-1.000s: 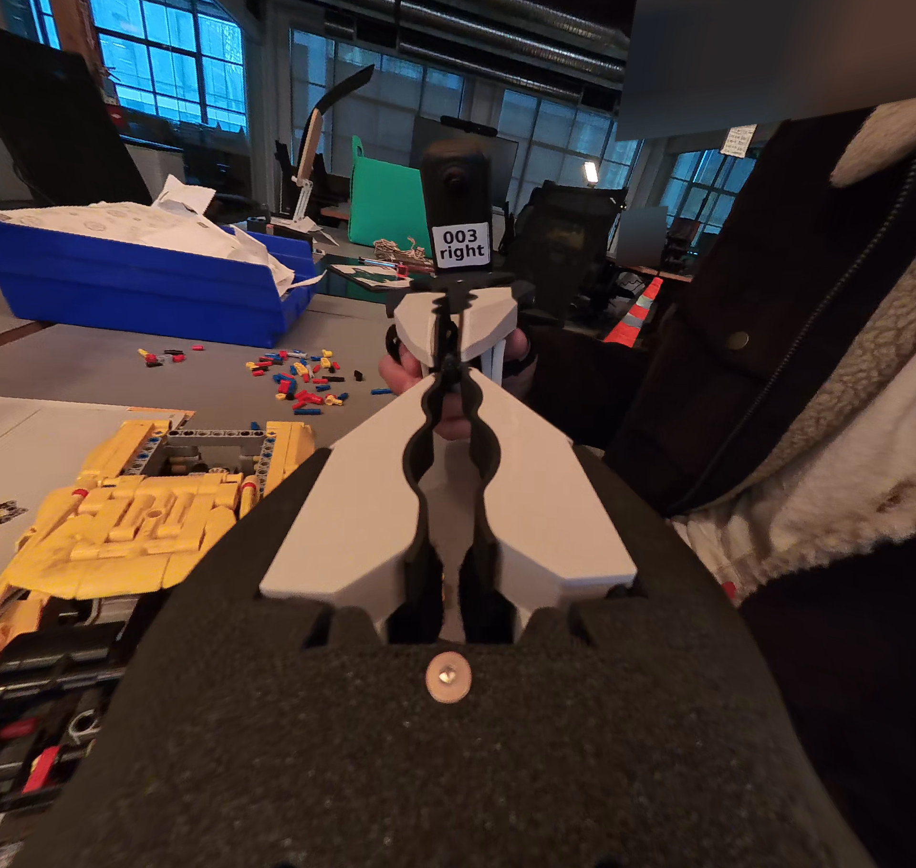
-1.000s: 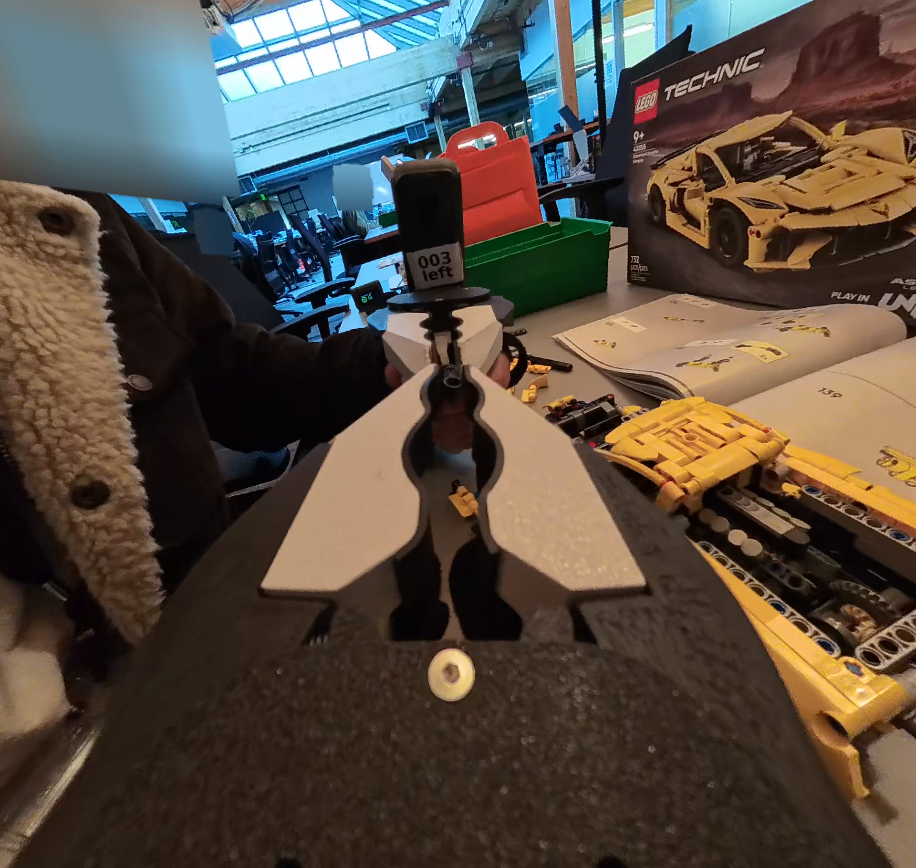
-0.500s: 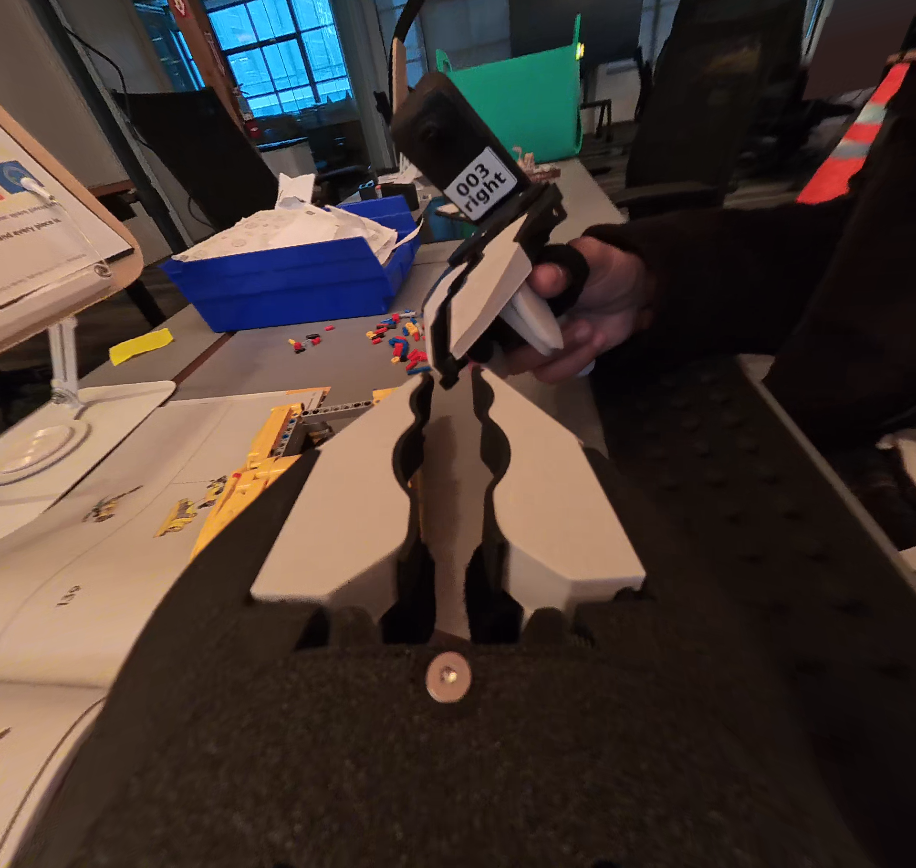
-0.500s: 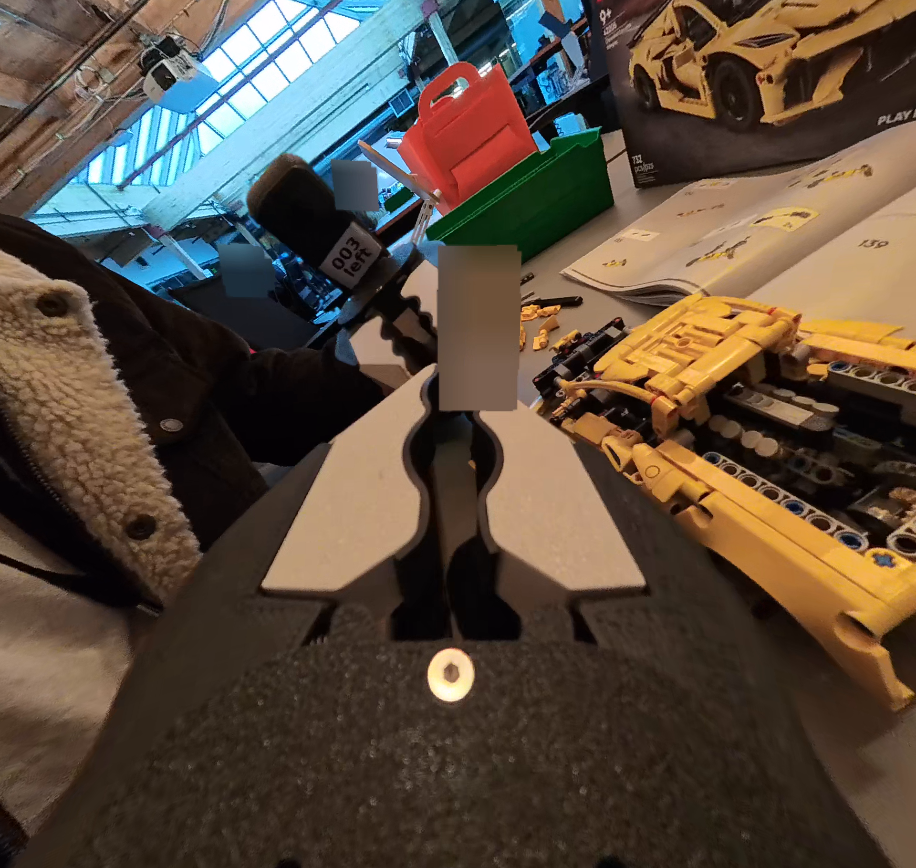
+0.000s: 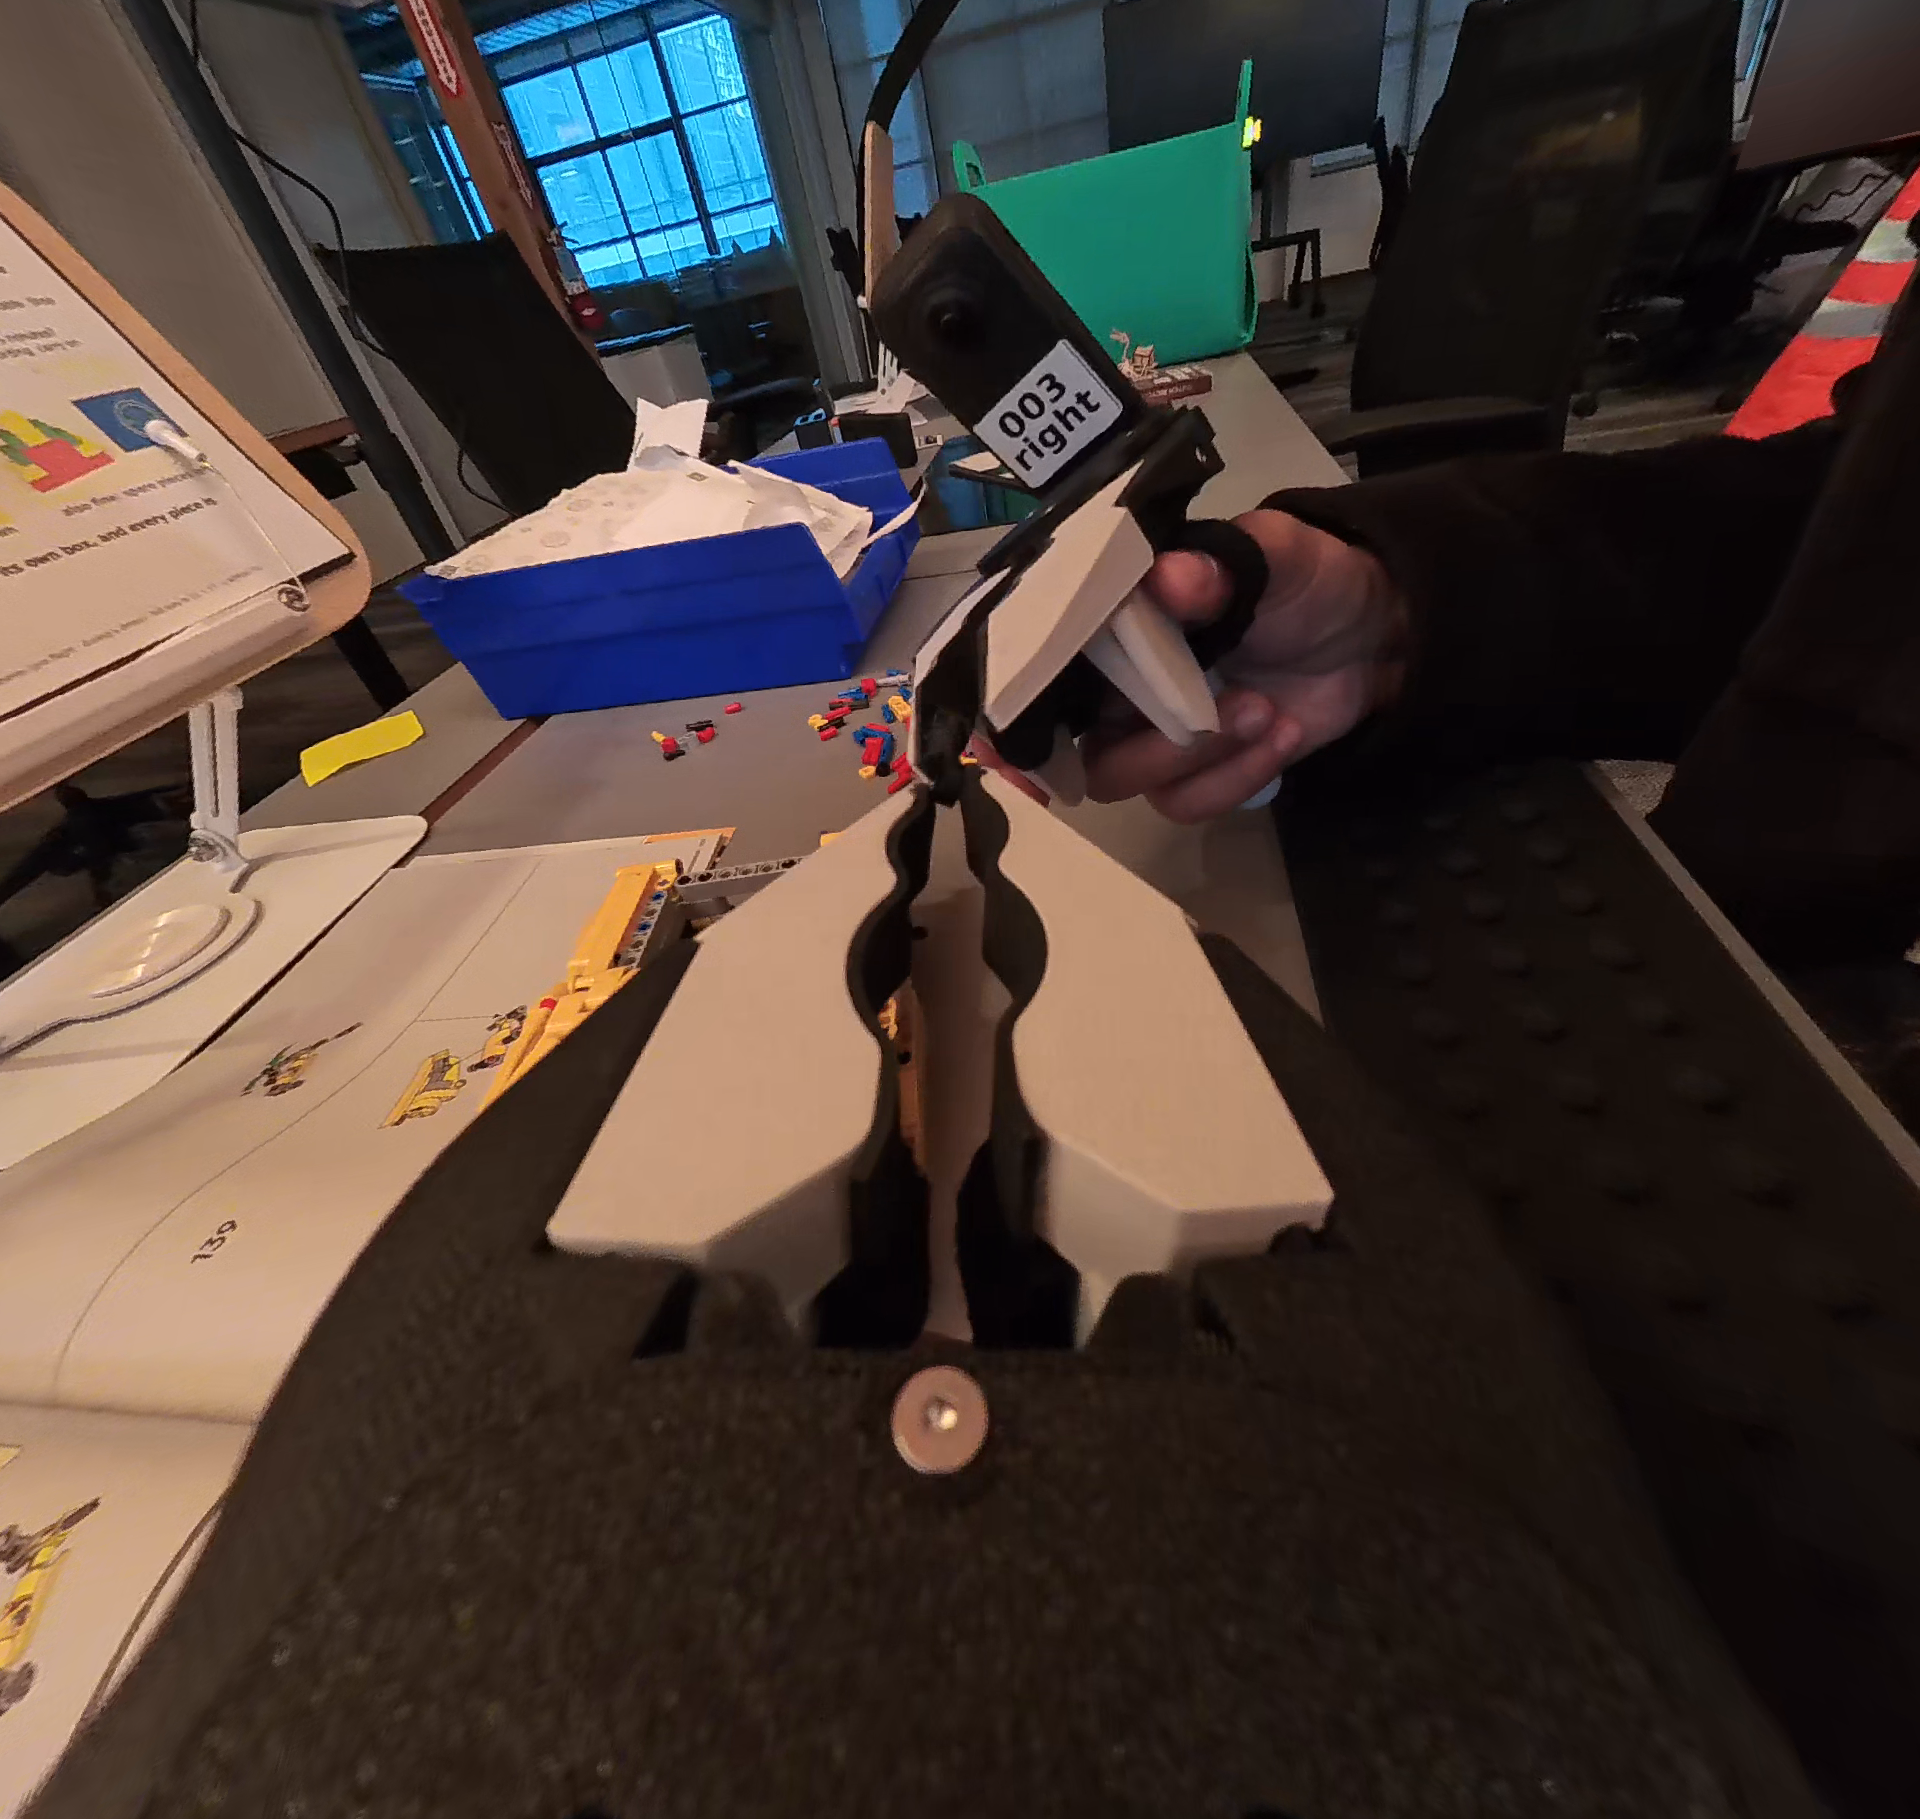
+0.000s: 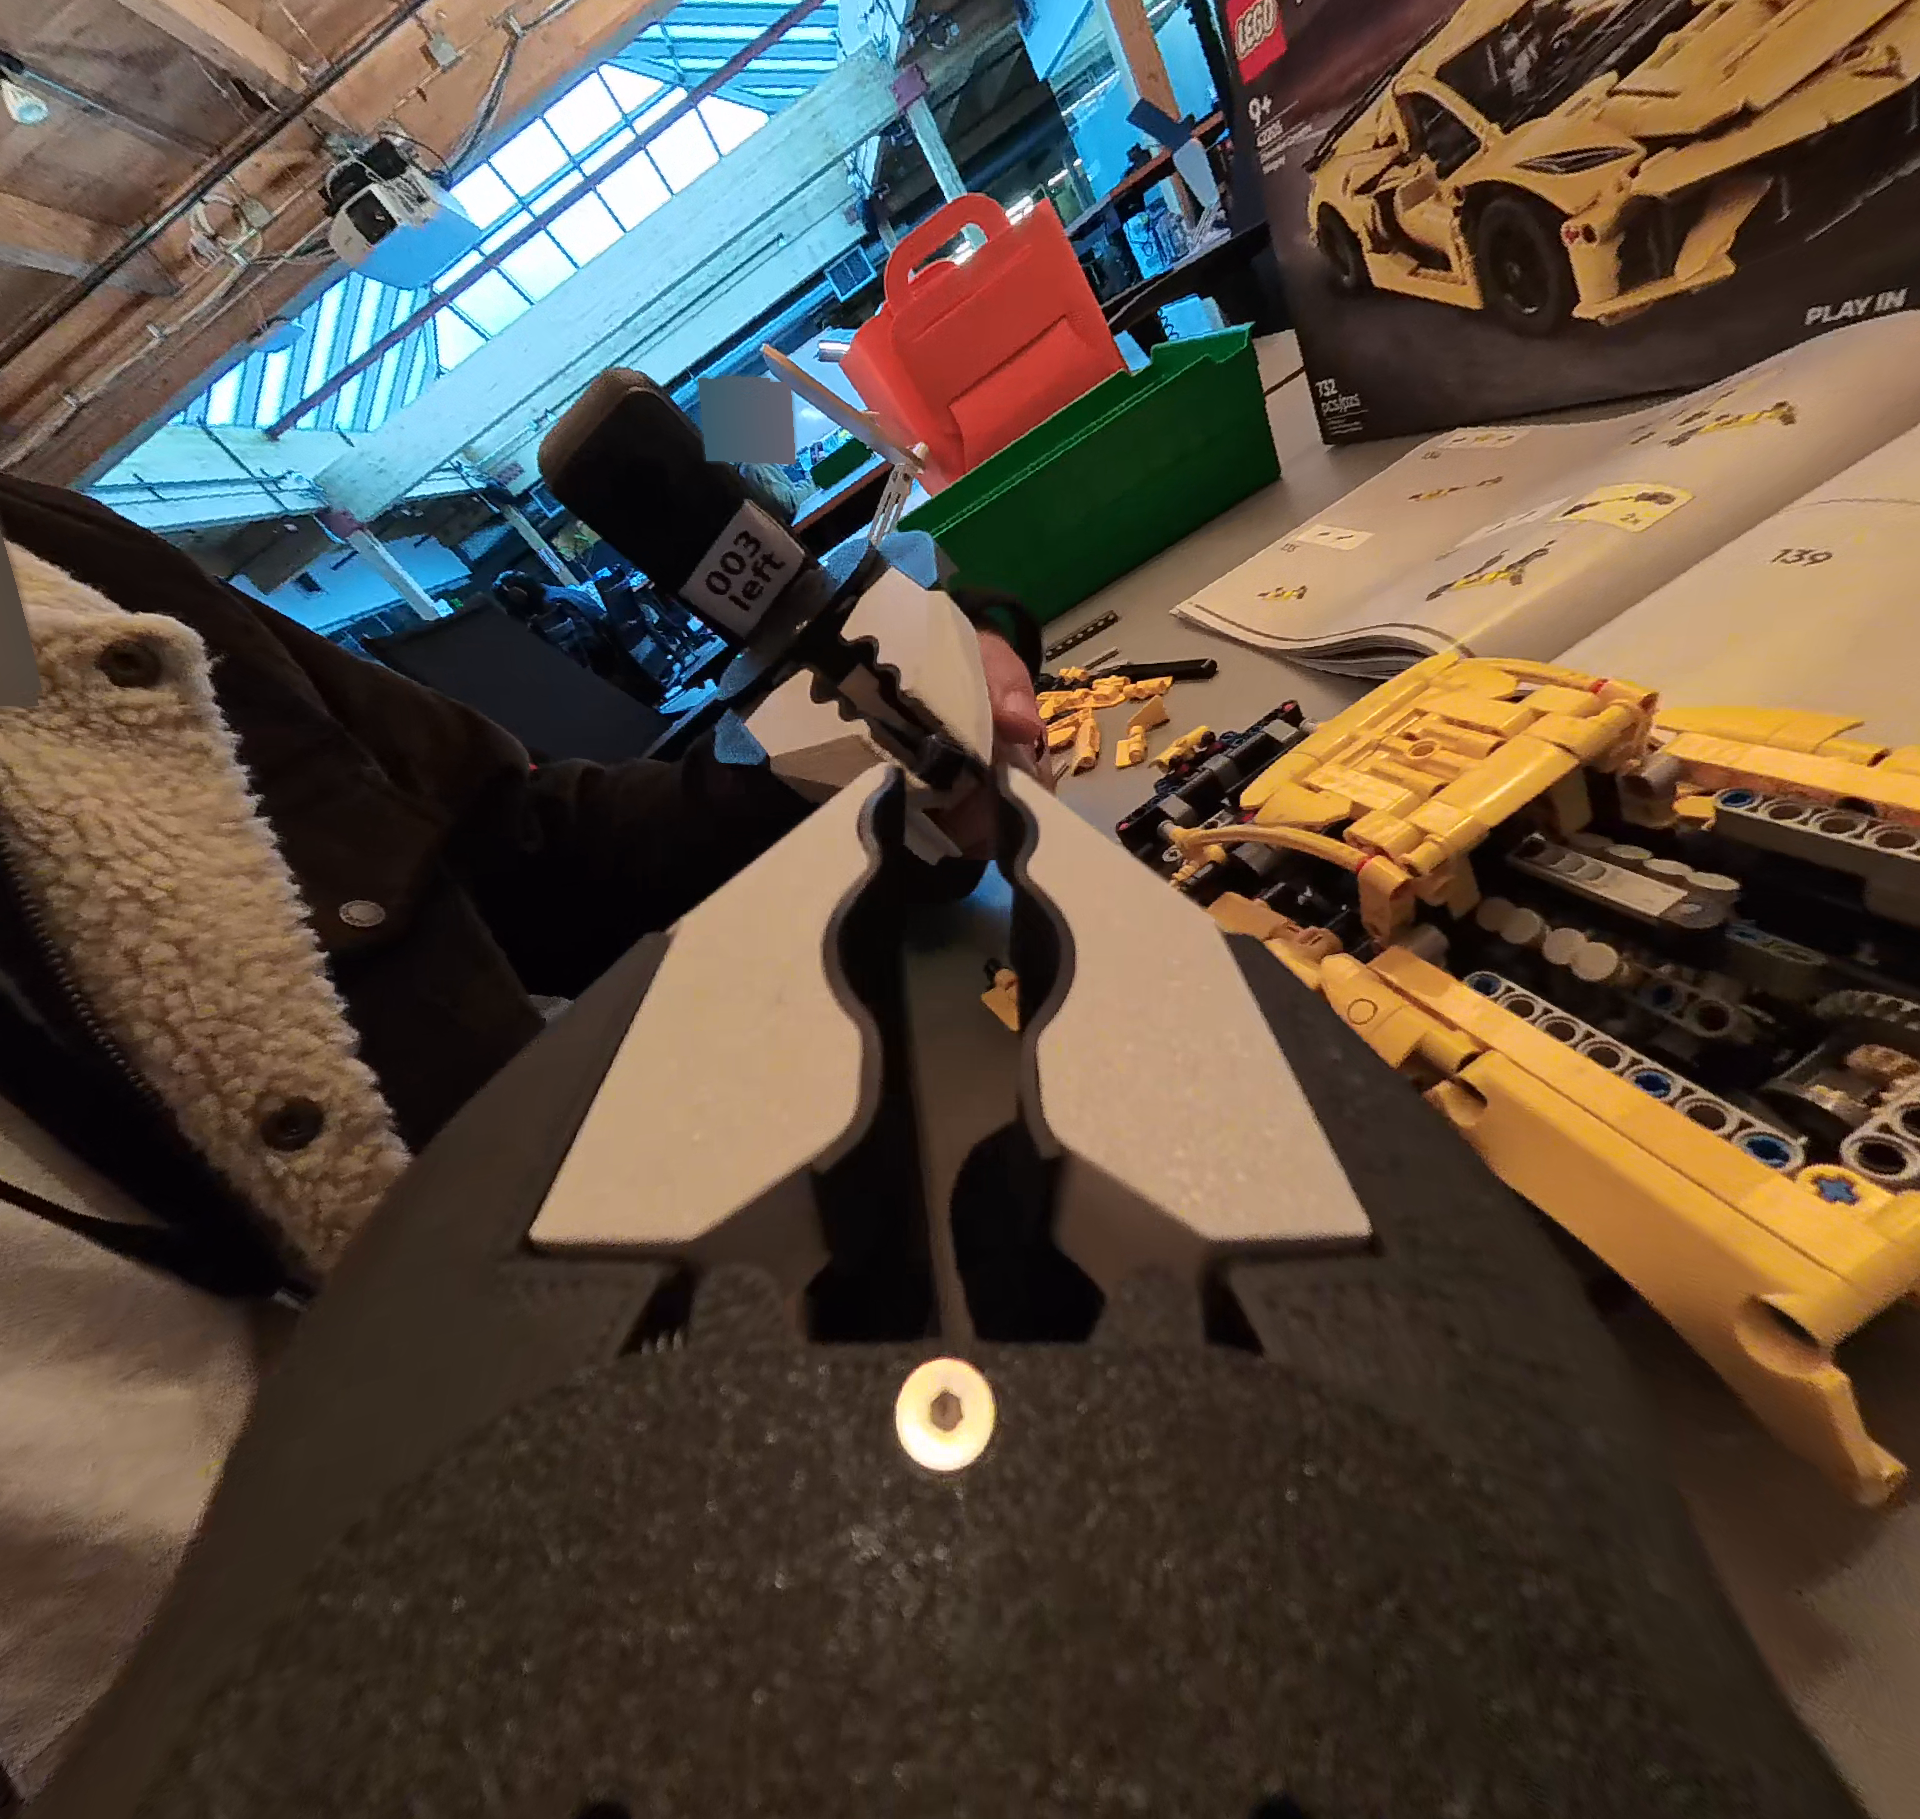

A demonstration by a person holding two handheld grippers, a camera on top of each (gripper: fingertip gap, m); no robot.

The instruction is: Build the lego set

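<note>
Holding both grippers tip to tip above the grey table (image 5: 623,782). Far left in the left wrist view: open paper instruction booklet (image 5: 208,1094), then a blue plastic bin (image 5: 665,616) stuffed with white paper, with small loose red and blue bricks (image 5: 862,720) just near of it. The half-built yellow lego car (image 6: 1507,886) lies on the table right of my right gripper in its own view, black frame and grey beams exposed, mostly hidden behind my left gripper in the other view. My left gripper (image 5: 940,808) is almost closed, just a thin slit. My right gripper (image 6: 951,813) is parted slightly, the left one's tip sitting in the gap. Cannot tell if either grips a piece. Far right: loose yellow pieces (image 6: 1101,720), a green plastic bin (image 6: 1122,481) and the set's dark cardboard box (image 6: 1558,159).
</note>
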